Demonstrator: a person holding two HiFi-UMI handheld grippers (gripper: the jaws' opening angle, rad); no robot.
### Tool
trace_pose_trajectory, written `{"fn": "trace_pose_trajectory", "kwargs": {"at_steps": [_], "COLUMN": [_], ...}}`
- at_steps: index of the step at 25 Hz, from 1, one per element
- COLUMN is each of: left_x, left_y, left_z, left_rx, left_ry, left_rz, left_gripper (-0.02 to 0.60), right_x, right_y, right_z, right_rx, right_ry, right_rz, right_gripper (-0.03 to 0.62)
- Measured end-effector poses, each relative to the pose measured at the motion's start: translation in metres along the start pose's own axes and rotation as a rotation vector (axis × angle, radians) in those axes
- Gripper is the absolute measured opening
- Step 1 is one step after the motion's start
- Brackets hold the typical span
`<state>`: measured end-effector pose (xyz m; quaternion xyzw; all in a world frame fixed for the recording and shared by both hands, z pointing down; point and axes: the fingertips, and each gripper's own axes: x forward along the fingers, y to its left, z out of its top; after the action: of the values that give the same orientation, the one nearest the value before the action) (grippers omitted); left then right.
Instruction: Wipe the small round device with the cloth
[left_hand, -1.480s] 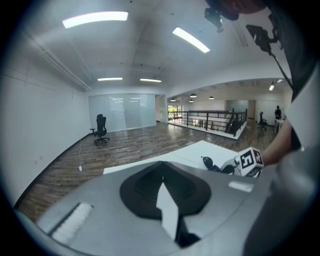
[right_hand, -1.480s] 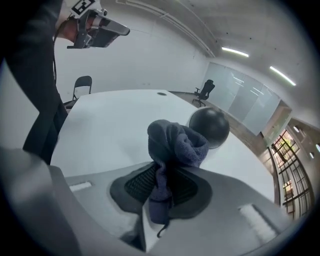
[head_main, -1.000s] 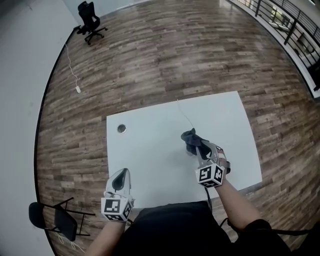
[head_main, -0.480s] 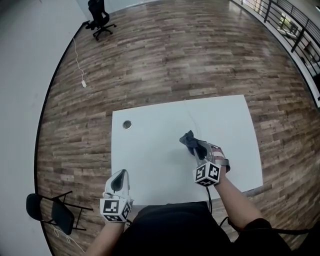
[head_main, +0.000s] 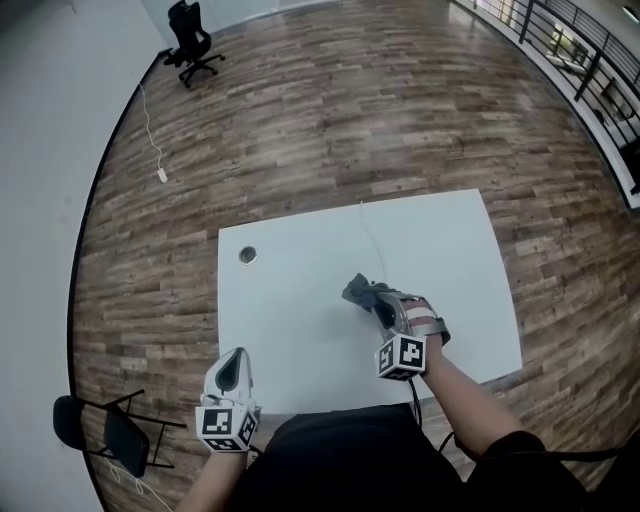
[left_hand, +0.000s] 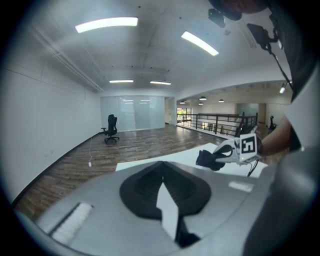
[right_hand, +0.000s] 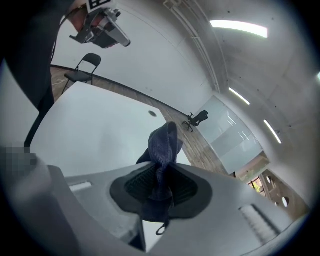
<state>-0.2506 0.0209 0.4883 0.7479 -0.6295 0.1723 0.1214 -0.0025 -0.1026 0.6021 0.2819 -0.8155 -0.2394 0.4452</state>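
The right claw (head_main: 375, 298) is clamped on a dark cloth (head_main: 358, 290), which sticks out bunched beyond the jaws and hangs over the middle of the white surface (head_main: 300, 330). The right gripper view shows the fabric pinched between the pads, with a tail trailing behind them. The left claw (head_main: 237, 358) hangs at the near edge of the surface, close to the person's body. Its jaws are together with nothing between them.

The small round device (head_main: 247, 255) sits near the far left corner of the surface, well apart from the cloth and close to the edge. Nothing is touching it, so wiping has not begun.

The main risk is that the device looks light and loose. A sideways wipe with nothing steadying it could push it along, or off that nearby edge. The cloth is also held as a wad, so a hard press might bring the jaw tips onto the device instead of fabric. A thin cable (head_main: 371, 236) lies across the far side and could catch the cloth on the way over
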Motion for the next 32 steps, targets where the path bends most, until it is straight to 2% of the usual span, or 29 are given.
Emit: {"fn": "trace_pose_trajectory", "kwargs": {"at_steps": [4, 8, 10, 12, 15, 17, 18, 23, 26, 32], "left_x": [0.000, 0.000, 0.000, 0.000, 0.001, 0.001, 0.000, -0.012, -0.010, -0.005], "left_y": [0.000, -0.001, 0.000, 0.001, 0.002, 0.003, 0.004, 0.024, 0.030, 0.028], "left_z": [-0.001, 0.003, 0.002, 0.000, -0.003, -0.005, -0.006, -0.008, -0.017, -0.027], "left_rx": [0.002, 0.001, -0.003, -0.009, -0.018, -0.025, -0.029, -0.052, -0.075, -0.093], "left_ry": [0.003, 0.003, 0.004, 0.005, 0.003, 0.003, 0.003, 0.002, 0.011, 0.020], "left_rz": [0.001, -0.001, 0.000, 0.001, 0.002, 0.001, 0.002, 0.030, 0.036, 0.017], "left_gripper": [0.008, 0.008, 0.008, 0.008, 0.008, 0.008, 0.008, 0.008, 0.008, 0.008], "right_x": [0.002, 0.007, 0.003, -0.007, -0.025, -0.029, -0.025, 0.007, 0.012, 0.014], "right_y": [0.026, 0.065, 0.080, 0.073, 0.018, -0.018, -0.028, -0.020, -0.017, -0.012], "right_z": [0.003, -0.006, -0.004, 0.006, 0.018, 0.010, 0.004, -0.015, -0.026, -0.045], "right_rx": [-0.036, 0.000, 0.012, 0.018, 0.071, 0.126, 0.147, 0.185, 0.237, 0.269], "right_ry": [-0.007, 0.035, 0.011, -0.050, -0.116, -0.094, -0.070, 0.025, 0.048, 0.111], "right_rz": [0.070, 0.215, 0.261, 0.222, 0.015, -0.094, -0.114, -0.050, -0.050, -0.052], "right_gripper": [0.075, 0.075, 0.075, 0.075, 0.075, 0.075, 0.075, 0.075, 0.075, 0.074]}}
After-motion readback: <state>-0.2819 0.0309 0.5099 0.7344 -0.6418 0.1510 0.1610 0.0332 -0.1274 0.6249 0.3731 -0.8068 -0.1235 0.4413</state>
